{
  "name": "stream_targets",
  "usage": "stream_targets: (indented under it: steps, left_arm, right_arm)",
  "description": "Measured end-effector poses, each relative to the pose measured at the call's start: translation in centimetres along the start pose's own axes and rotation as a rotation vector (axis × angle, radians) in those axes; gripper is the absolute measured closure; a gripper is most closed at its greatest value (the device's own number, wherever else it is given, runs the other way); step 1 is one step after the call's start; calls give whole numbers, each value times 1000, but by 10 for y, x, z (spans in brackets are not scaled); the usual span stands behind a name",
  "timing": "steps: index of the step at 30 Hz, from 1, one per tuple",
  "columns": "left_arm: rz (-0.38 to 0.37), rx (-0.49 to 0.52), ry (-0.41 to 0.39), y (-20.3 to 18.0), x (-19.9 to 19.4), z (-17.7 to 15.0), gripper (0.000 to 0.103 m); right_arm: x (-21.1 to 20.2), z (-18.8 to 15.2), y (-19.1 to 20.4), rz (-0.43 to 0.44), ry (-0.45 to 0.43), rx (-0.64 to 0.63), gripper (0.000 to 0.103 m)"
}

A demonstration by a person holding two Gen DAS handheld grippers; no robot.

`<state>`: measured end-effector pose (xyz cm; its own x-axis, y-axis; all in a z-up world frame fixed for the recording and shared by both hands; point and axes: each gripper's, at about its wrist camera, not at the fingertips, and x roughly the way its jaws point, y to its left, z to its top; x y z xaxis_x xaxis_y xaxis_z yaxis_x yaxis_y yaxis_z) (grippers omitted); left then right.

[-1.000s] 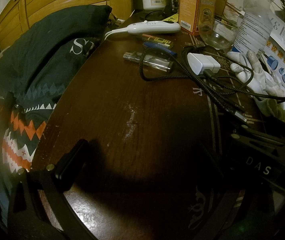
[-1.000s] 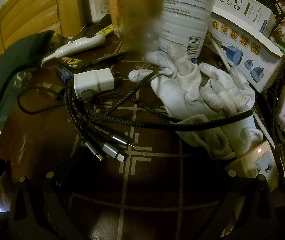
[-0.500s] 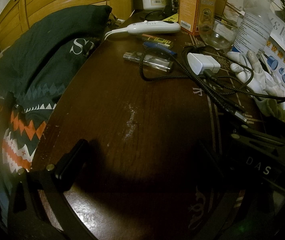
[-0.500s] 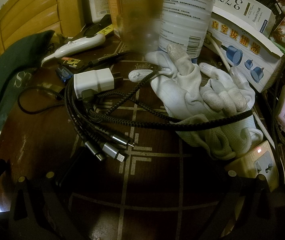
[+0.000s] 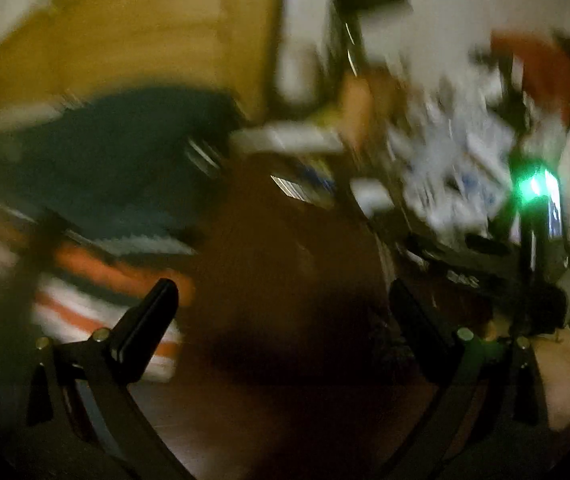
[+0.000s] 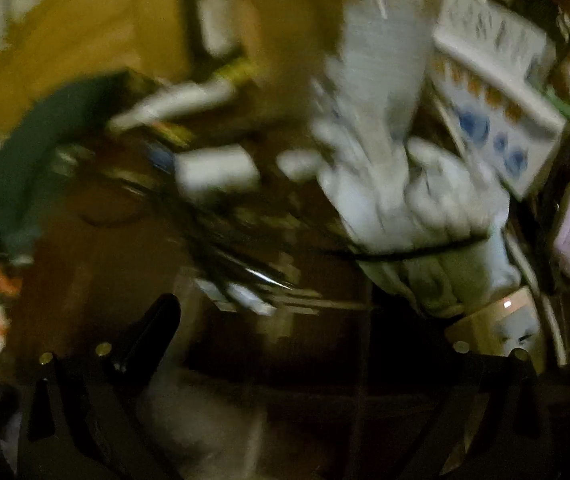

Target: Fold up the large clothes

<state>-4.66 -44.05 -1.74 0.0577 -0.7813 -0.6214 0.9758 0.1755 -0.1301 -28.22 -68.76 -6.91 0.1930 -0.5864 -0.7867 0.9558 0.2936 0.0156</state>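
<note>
Both views are blurred by motion. A dark green garment with an orange and white zigzag band lies over the left edge of the dark wooden table. It also shows at the left of the right wrist view. My left gripper is open and empty above the bare table, its left finger near the garment's patterned band. My right gripper is open and empty over the table, short of a bundle of black cables and white gloves.
A wooden headboard stands behind the garment. The back and right of the table hold a white charger, a clear bottle, printed boxes and a power strip. The other gripper with a green light shows at the right.
Both grippers, still before, are now moving: both views have lifted and tilted, and the scene has smeared. The jaws stay open. The garment and the clutter have not moved.
</note>
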Motion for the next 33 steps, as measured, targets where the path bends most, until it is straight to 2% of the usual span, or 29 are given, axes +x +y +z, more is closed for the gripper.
stream_targets:
  steps: [2,6,9,13,15,17,18,20,24,27,29,31,33]
  left_arm:
    - [83,-18,-129,33,-62,8,0]
    - [204,-86,-290,68,-170,9,0]
    - [253,-125,-380,70,-233,-2,0]
    - [296,-115,-517,43,-316,-26,0]
    - [287,-139,-574,31,-350,-46,0]
    - [212,-220,-622,34,-369,-73,0]
    - [176,-249,-610,37,-374,-85,0]
    - [185,-322,-589,44,-392,-104,0]
    - [198,-366,-664,45,-455,-121,0]
    - [266,-363,-766,38,-530,-133,0]
    - [325,-360,-812,31,-565,-140,0]
    - [424,-350,-871,26,-614,-149,0]
    - [614,-318,-924,13,-673,-156,0]
  right_arm:
    - [-42,5,20,73,-112,-45,0]
    - [-121,22,89,304,-293,-157,0]
    - [-173,27,150,475,-367,-257,0]
    - [-253,16,204,689,-447,-366,0]
    - [-297,1,219,776,-508,-419,0]
    - [-336,-18,228,849,-561,-464,0]
    - [-350,-26,229,879,-577,-479,0]
    - [-377,-45,234,928,-597,-510,0]
    - [-422,-82,250,1007,-608,-592,0]
    - [-455,-105,257,1071,-635,-642,0]
    - [-481,-114,262,1138,-640,-662,0]
    - [-505,-115,266,1196,-637,-665,0]
    - [-533,-110,266,1234,-673,-658,0]
